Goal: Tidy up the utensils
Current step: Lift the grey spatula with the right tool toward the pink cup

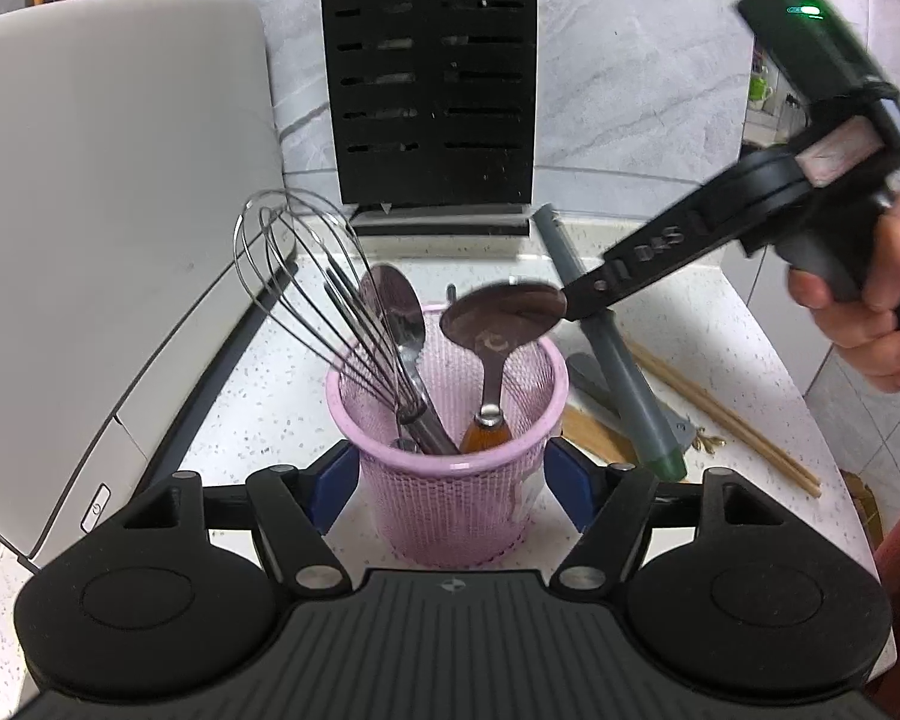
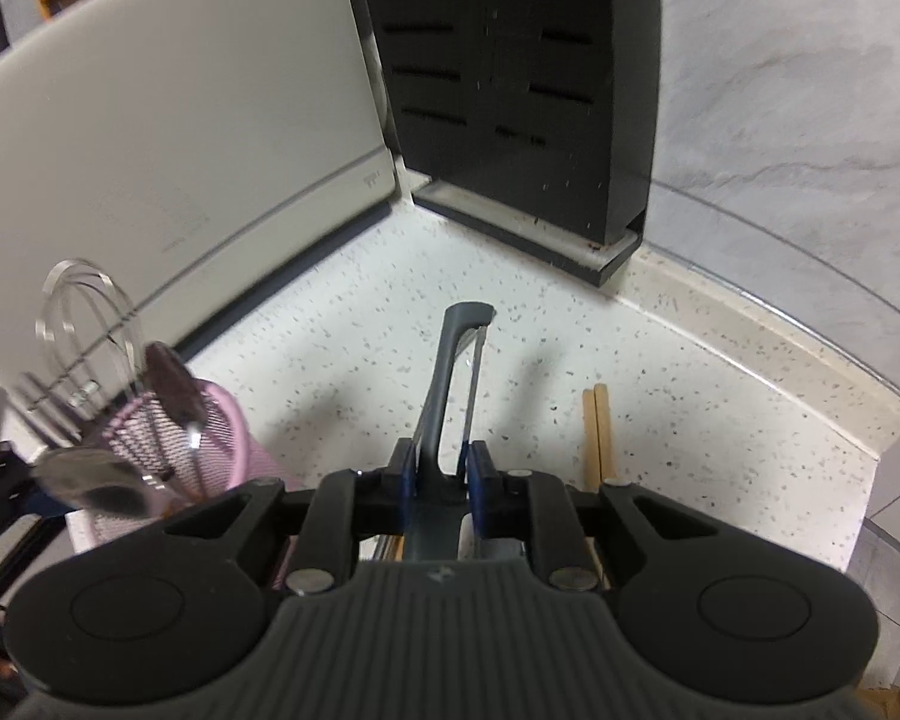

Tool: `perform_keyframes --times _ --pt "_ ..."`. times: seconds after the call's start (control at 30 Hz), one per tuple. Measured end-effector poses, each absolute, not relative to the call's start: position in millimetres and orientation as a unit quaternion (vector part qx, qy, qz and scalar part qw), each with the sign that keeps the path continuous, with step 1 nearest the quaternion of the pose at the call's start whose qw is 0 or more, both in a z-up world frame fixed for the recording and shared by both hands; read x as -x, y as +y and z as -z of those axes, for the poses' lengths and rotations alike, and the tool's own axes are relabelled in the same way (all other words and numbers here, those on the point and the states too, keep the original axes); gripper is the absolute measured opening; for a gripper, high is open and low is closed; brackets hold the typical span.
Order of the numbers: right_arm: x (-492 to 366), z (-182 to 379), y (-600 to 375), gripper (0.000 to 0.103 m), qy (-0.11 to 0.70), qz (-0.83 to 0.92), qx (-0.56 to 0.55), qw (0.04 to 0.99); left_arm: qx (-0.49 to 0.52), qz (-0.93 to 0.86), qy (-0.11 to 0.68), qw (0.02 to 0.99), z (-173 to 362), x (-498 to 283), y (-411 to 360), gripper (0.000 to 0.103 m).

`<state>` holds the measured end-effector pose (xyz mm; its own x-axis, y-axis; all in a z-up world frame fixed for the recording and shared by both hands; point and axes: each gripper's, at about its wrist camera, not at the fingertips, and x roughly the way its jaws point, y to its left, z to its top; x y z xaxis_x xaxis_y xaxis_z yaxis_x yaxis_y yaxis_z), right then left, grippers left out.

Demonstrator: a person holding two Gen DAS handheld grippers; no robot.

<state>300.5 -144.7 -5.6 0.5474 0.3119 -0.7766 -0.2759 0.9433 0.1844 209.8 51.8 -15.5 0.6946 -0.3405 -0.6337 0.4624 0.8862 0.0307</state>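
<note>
The right gripper is clamped on the grey peeler, whose long axis runs straight ahead from its fingers, with the pink cup low to its left, where the left gripper brackets that cup, pads apart from it.

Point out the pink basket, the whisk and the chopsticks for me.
pink basket (image 1: 450, 510): left wrist view, on its front mesh wall.
whisk (image 1: 294, 276): left wrist view, on its wire loops.
chopsticks (image 1: 732, 414): left wrist view, mid-length, lying on the counter.
</note>
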Motion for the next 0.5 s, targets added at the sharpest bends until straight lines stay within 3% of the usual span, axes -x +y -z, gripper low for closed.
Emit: perform_keyframes --times 0.07,0.5 --pt "-293 -2 -148 0.016 0.435 -0.174 -0.024 0.883 -0.088 0.222 0.318 0.918 14 -208 52 0.089" --pt "-256 -50 -153 0.015 0.347 -0.206 -0.034 0.914 -0.091 0.207 0.31 0.923 17 -211 48 0.093"
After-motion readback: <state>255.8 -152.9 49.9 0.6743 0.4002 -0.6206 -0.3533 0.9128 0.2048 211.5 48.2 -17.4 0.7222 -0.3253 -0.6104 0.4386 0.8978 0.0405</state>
